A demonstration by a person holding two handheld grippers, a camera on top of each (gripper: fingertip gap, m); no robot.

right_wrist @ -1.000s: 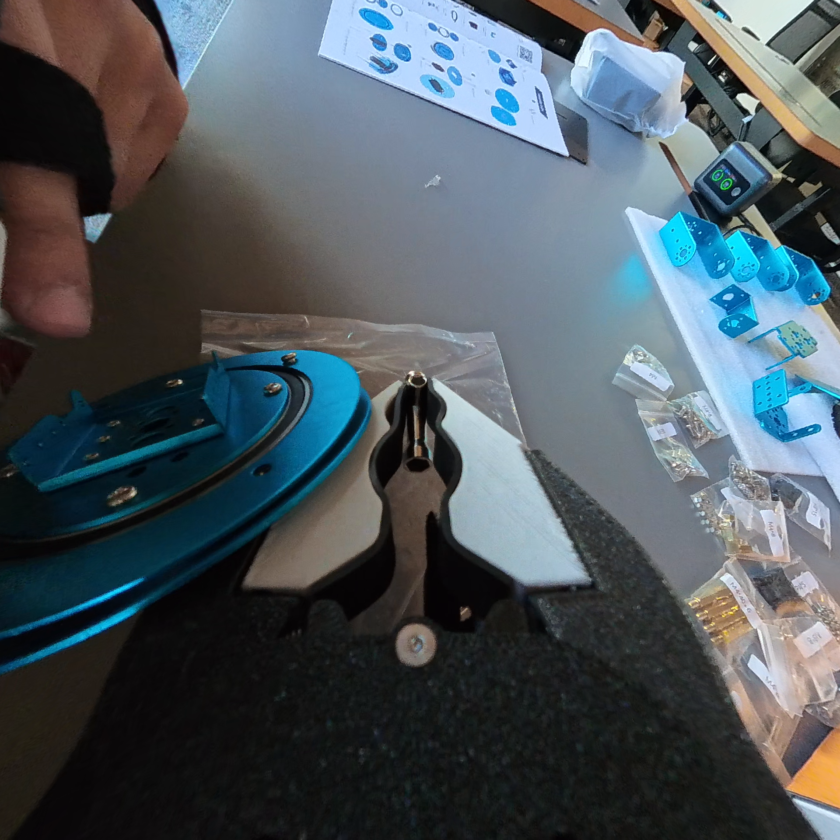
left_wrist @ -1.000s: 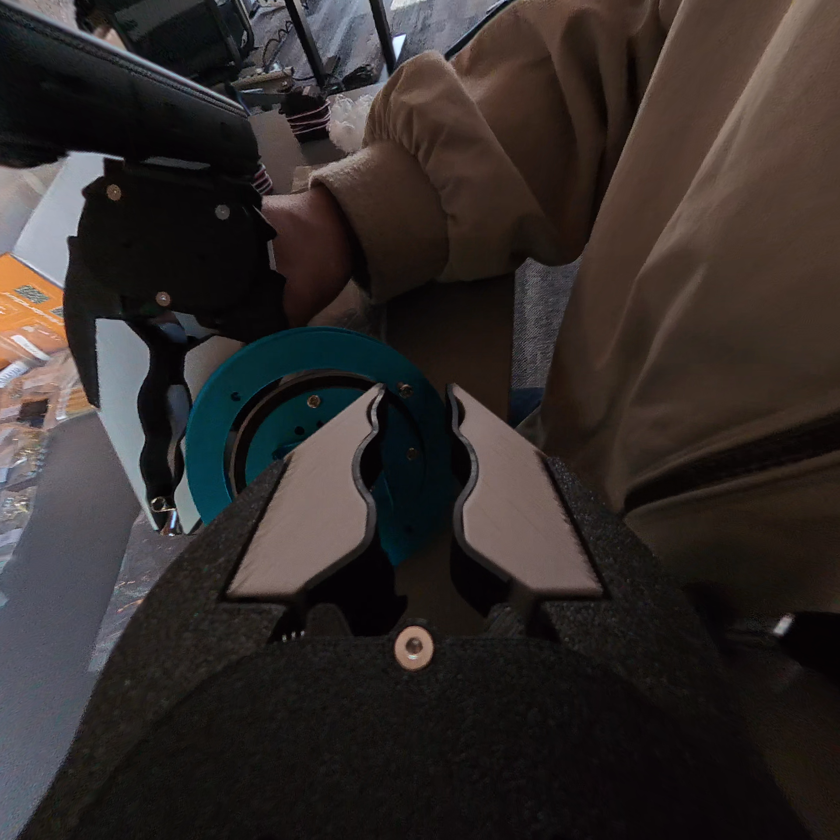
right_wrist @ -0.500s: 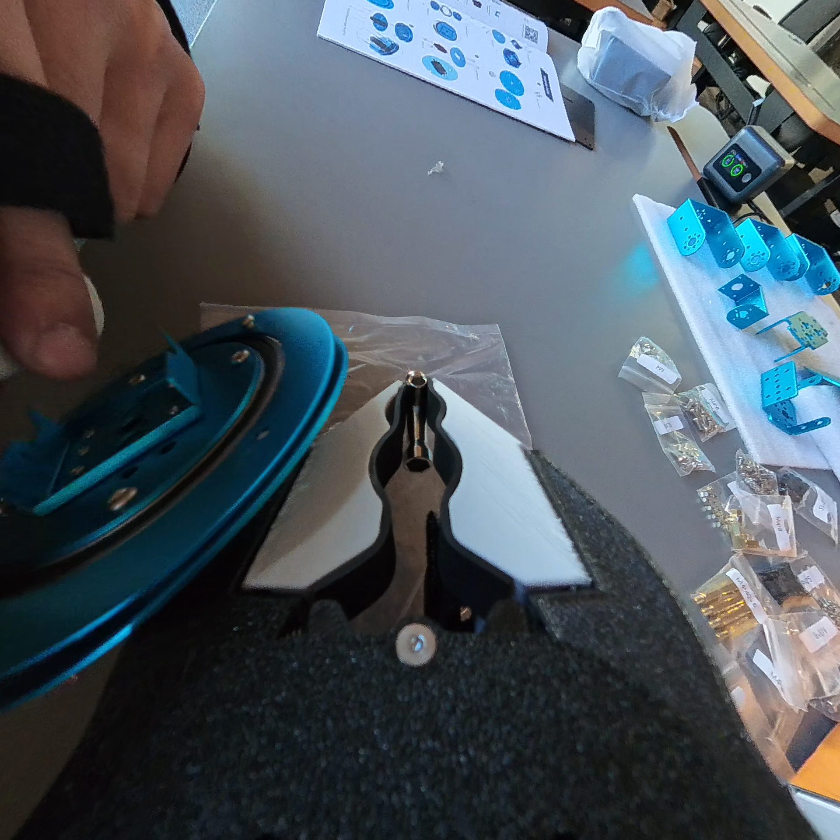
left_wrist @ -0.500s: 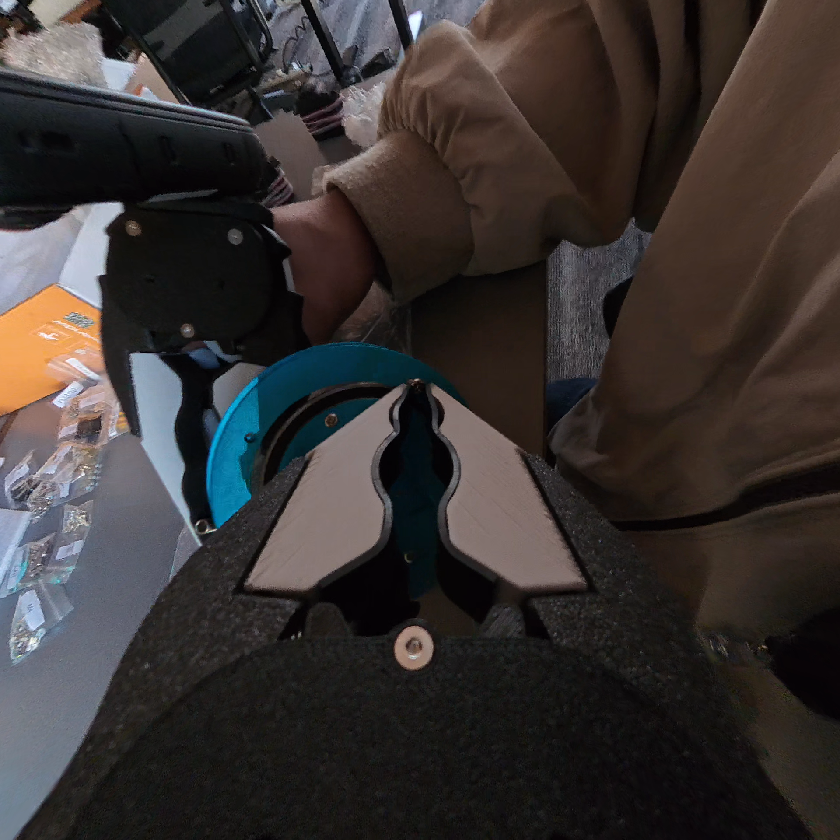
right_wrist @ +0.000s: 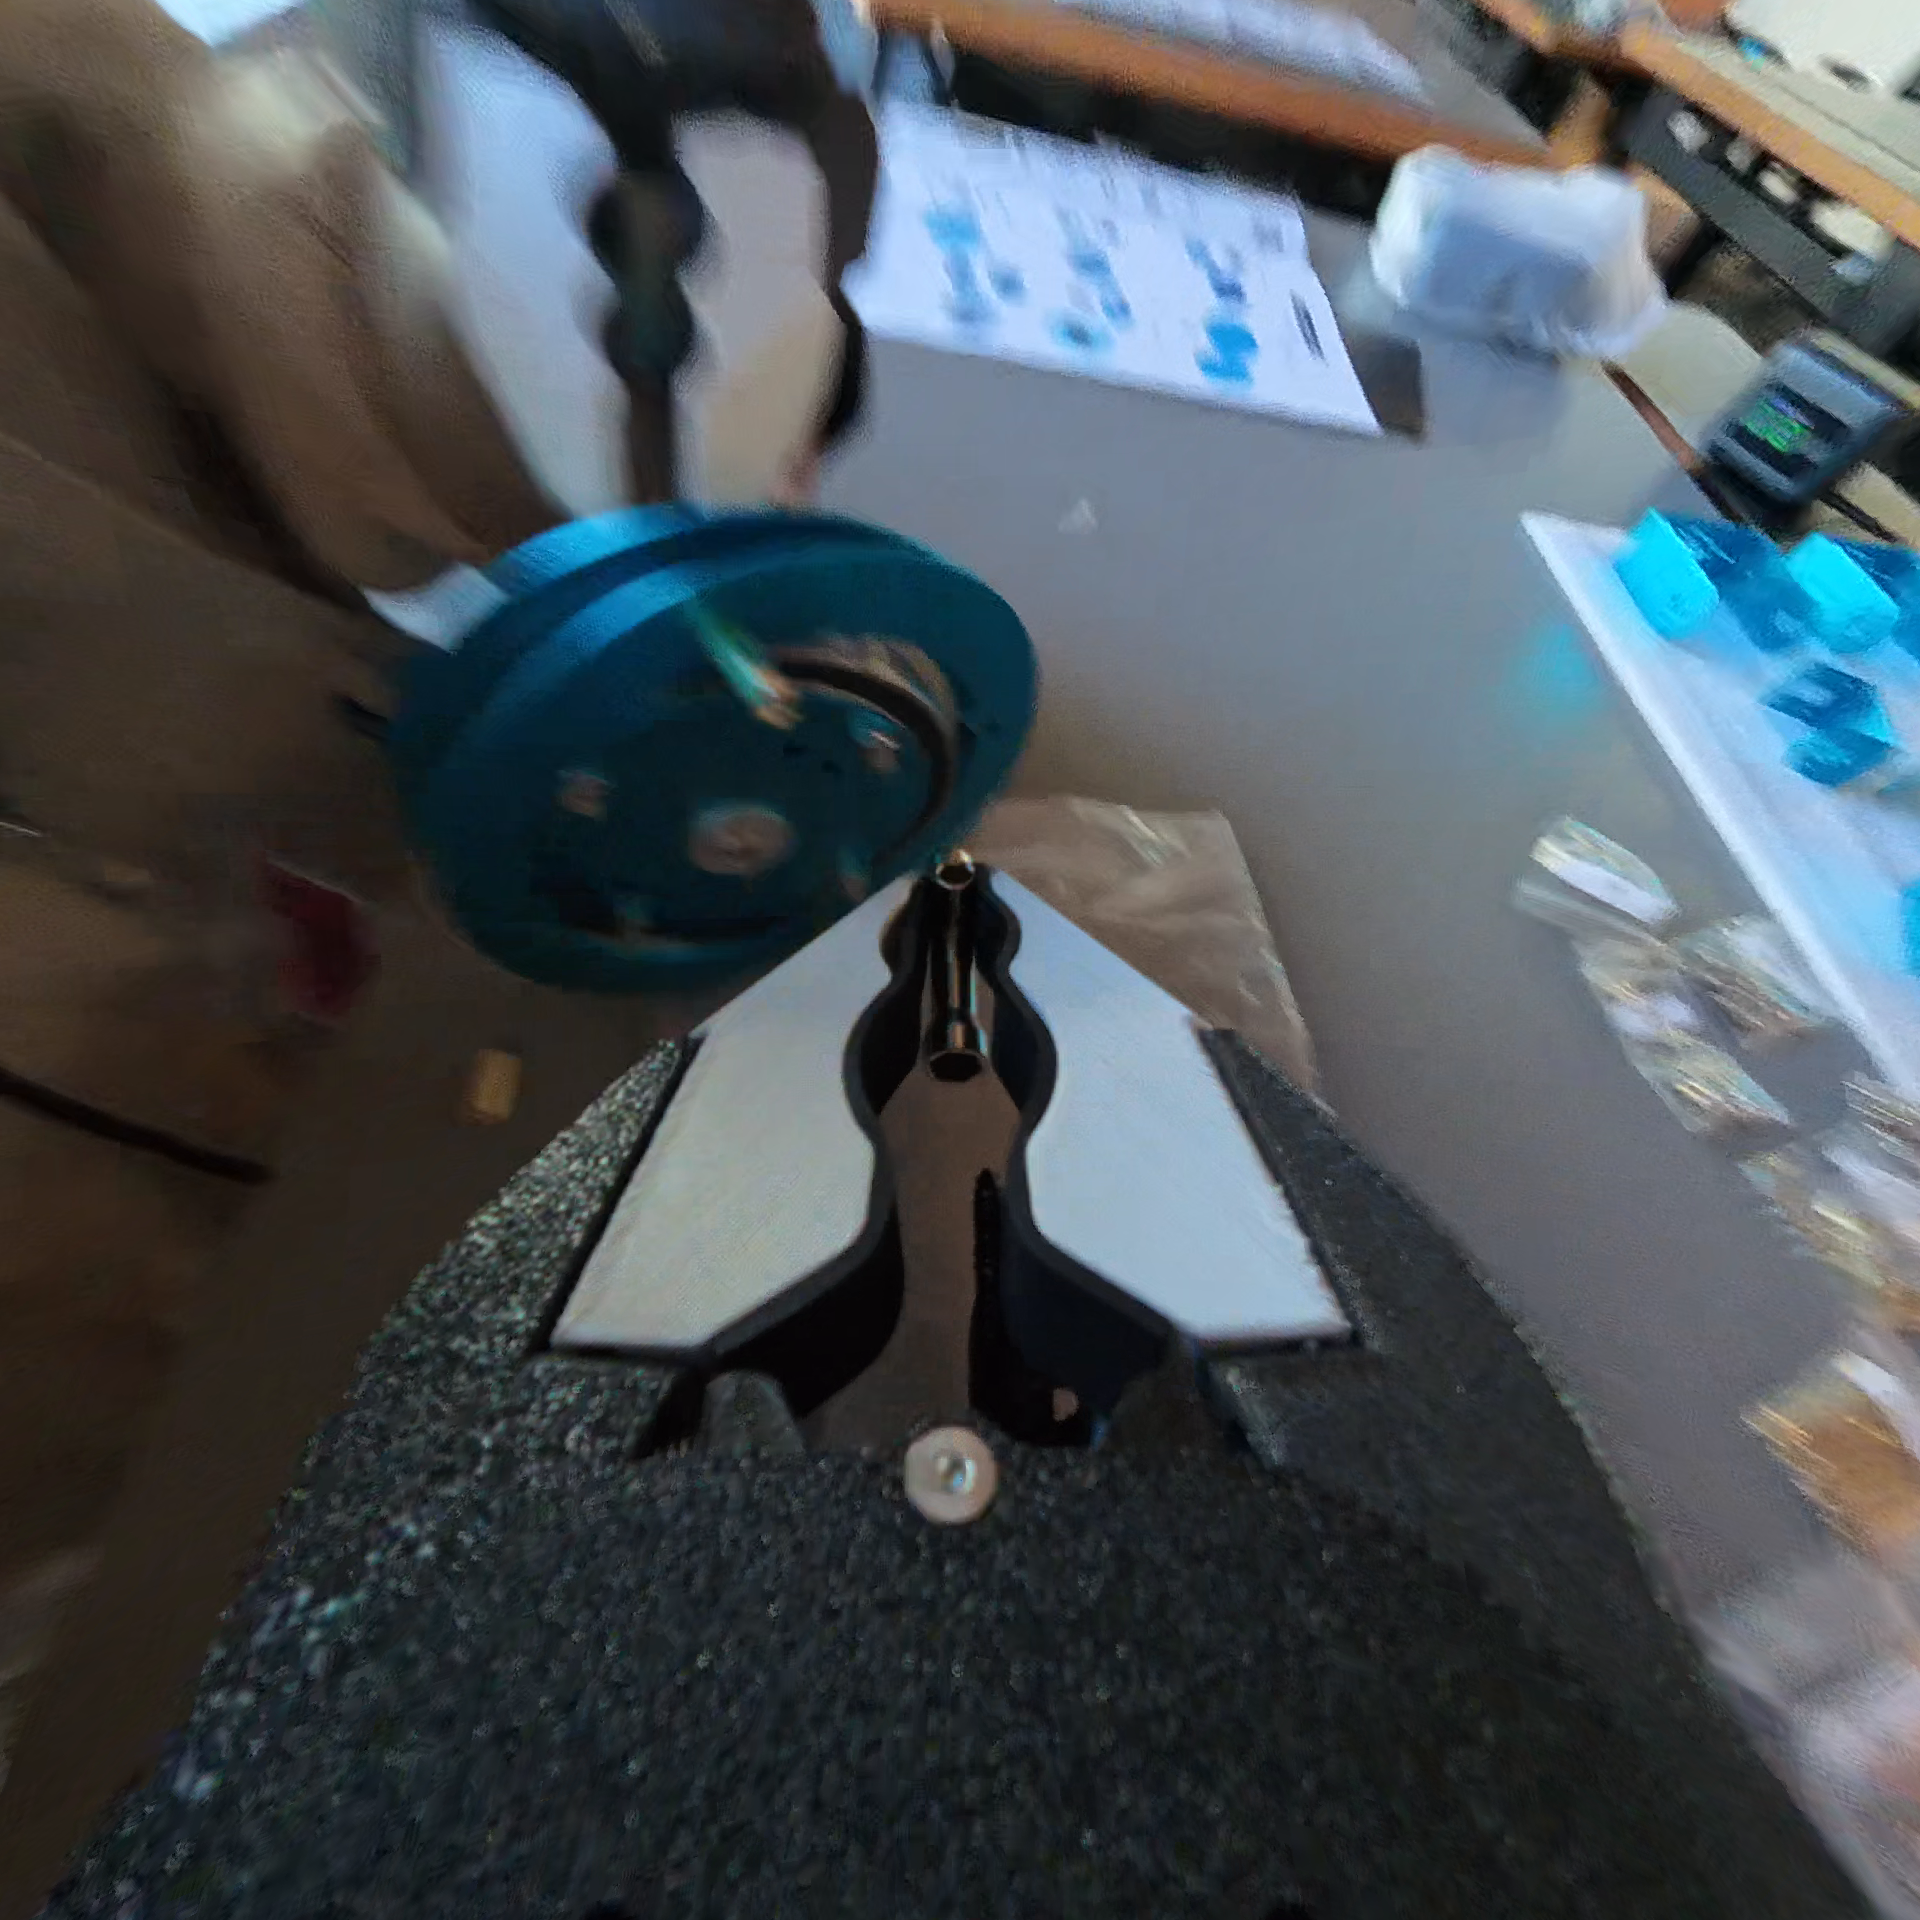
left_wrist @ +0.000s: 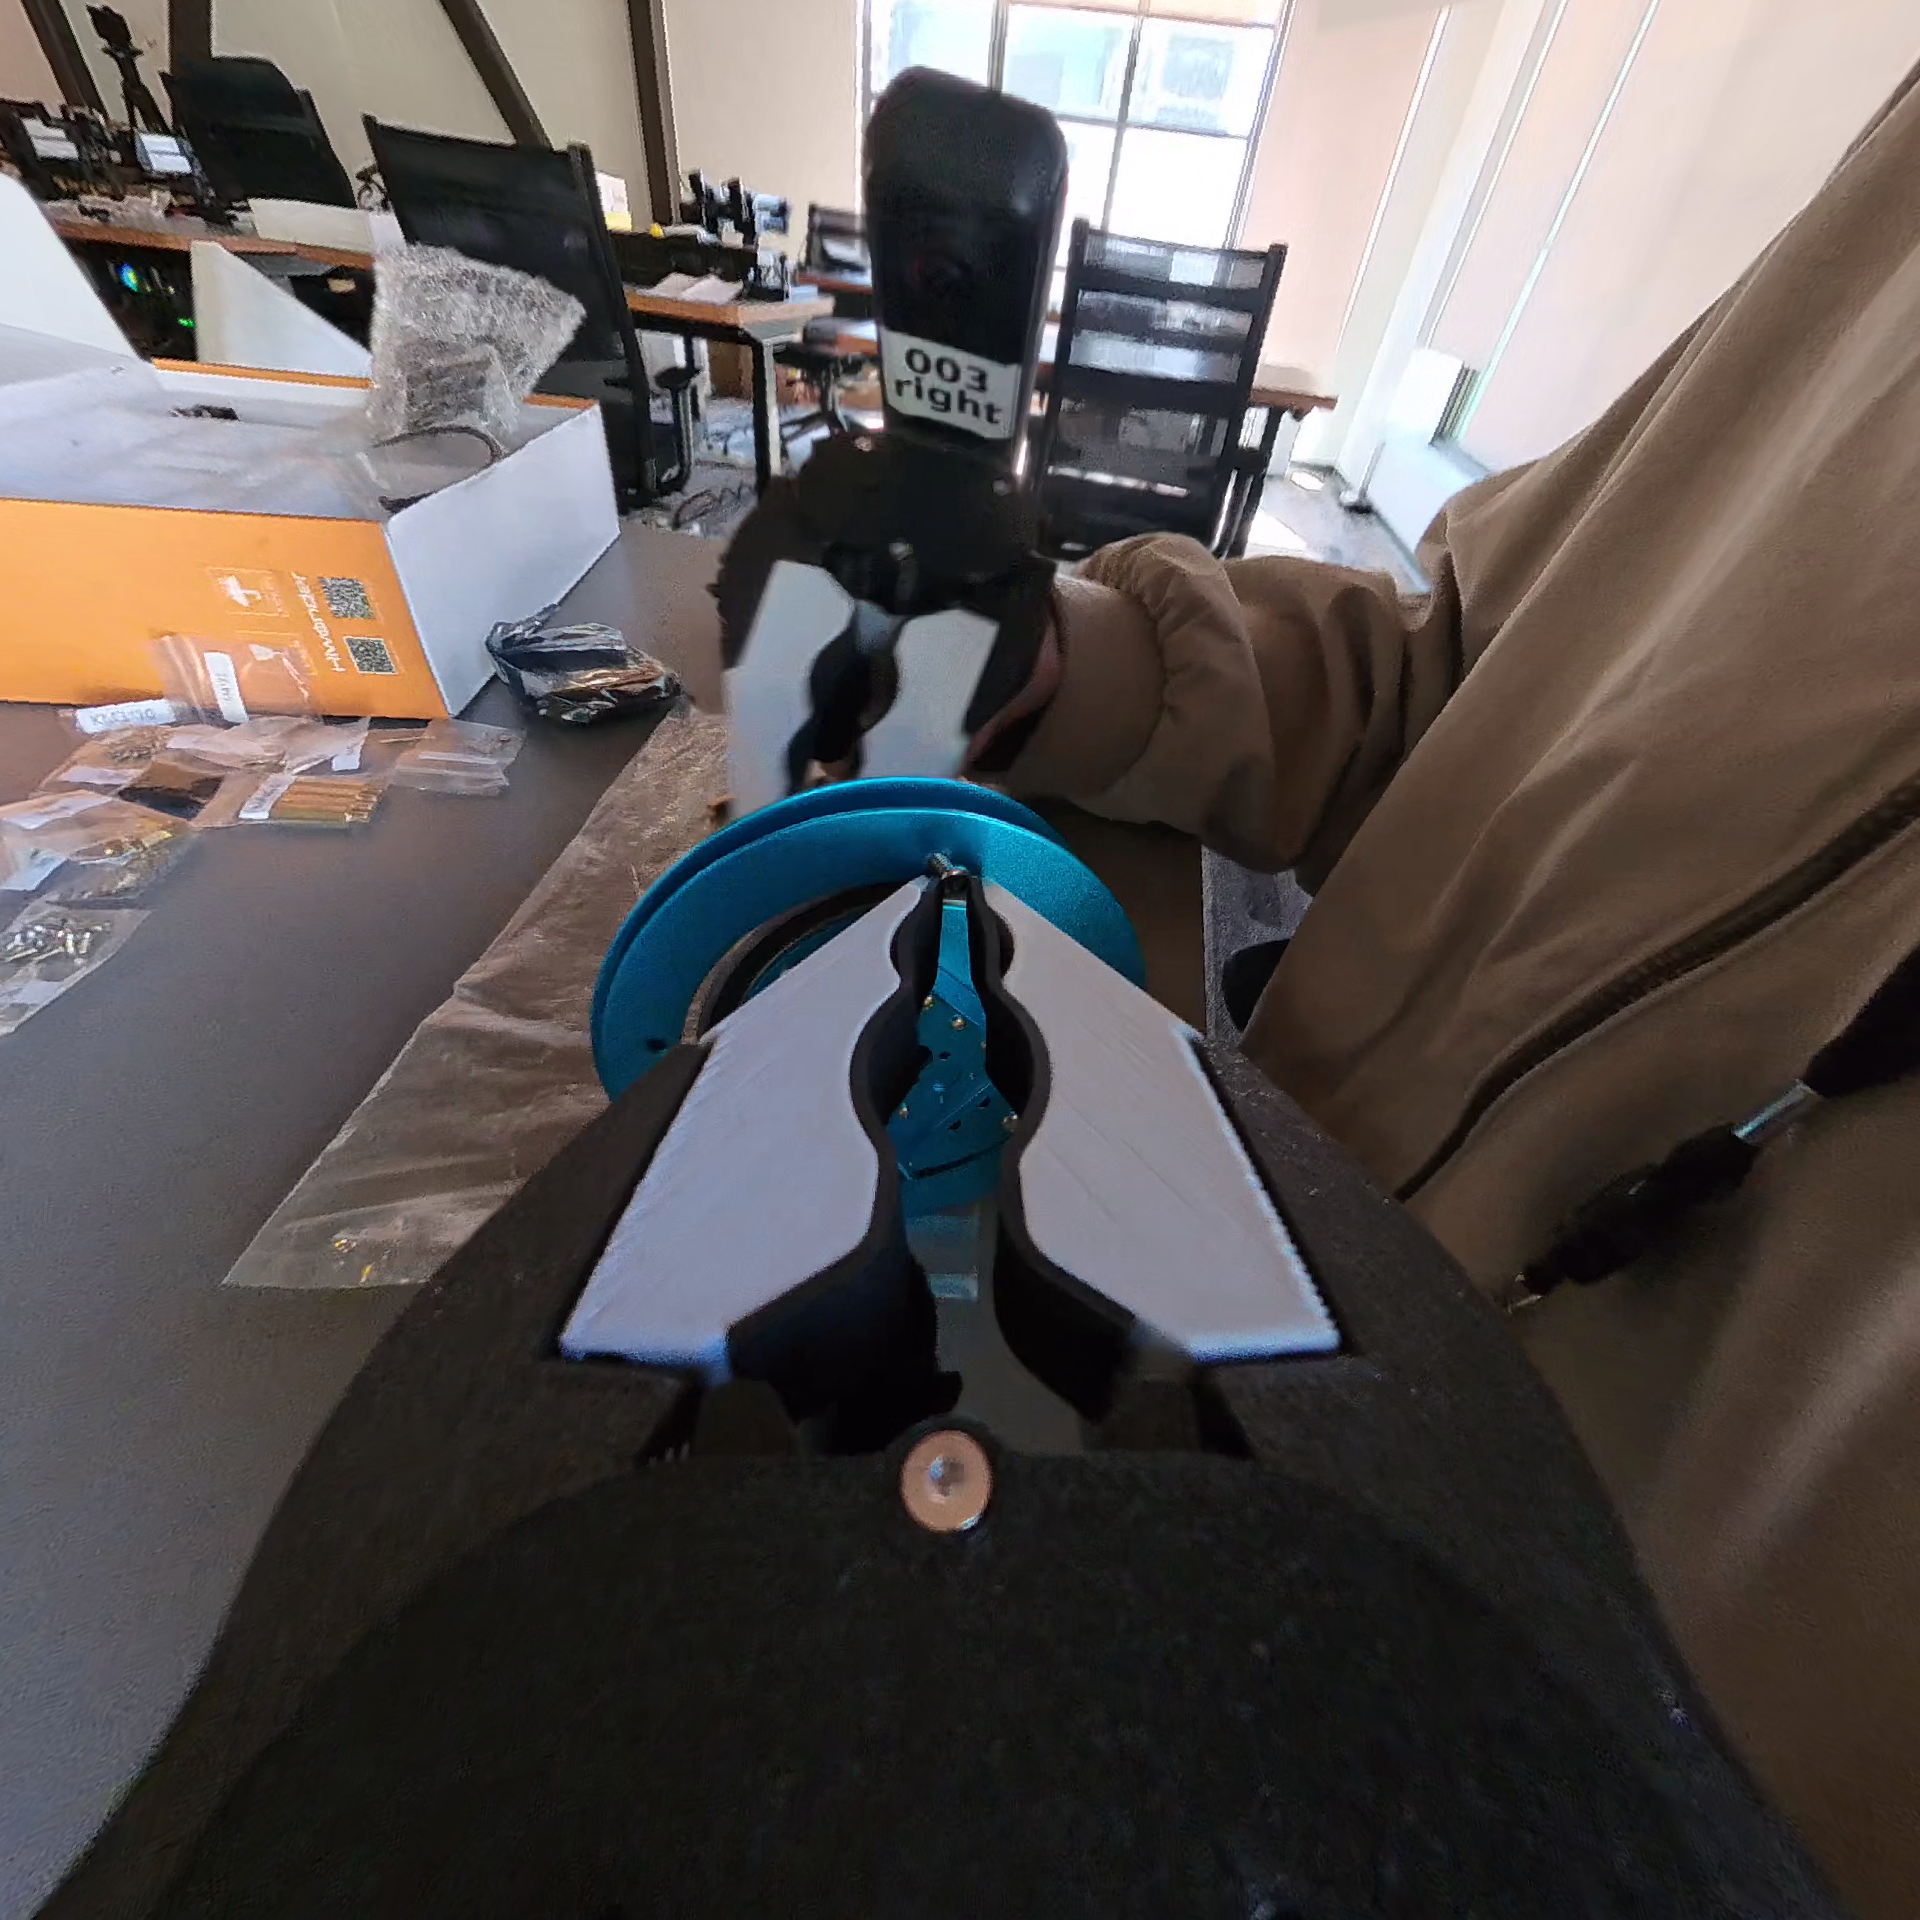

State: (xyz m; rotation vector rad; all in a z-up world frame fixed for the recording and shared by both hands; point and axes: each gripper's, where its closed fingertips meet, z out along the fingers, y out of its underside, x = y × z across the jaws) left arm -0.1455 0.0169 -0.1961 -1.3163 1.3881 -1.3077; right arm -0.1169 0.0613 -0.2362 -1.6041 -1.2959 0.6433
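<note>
Left claw (left_wrist: 943, 883) is closed, fingertips pinched on the rim of a blue disc assembly (left_wrist: 727, 914), which is held on edge above a clear plastic sheet (left_wrist: 468, 1101) on the grey desk (left_wrist: 156, 1143); a small dark screw head sits at the fingertips. Right claw (right_wrist: 951, 883) is closed on a slim metal standoff (right_wrist: 951, 997), lying lengthwise between the fingers, its tip close beside the lower edge of the disc; contact cannot be told, as the right wrist view is motion-blurred. In the left wrist view the right claw appears just behind the disc, held by a hand in a tan sleeve (left_wrist: 1195, 675). Containers: an open orange-and-white box (left_wrist: 312, 582) with bubble wrap (left_wrist: 457, 332) standing in it; small clear bags of fasteners (left_wrist: 208, 769) lie before it. A white foam tray (right_wrist: 1704, 748) carries blue brackets (right_wrist: 1766, 613). A printed sheet (right_wrist: 1101, 281) lies further back.
</note>
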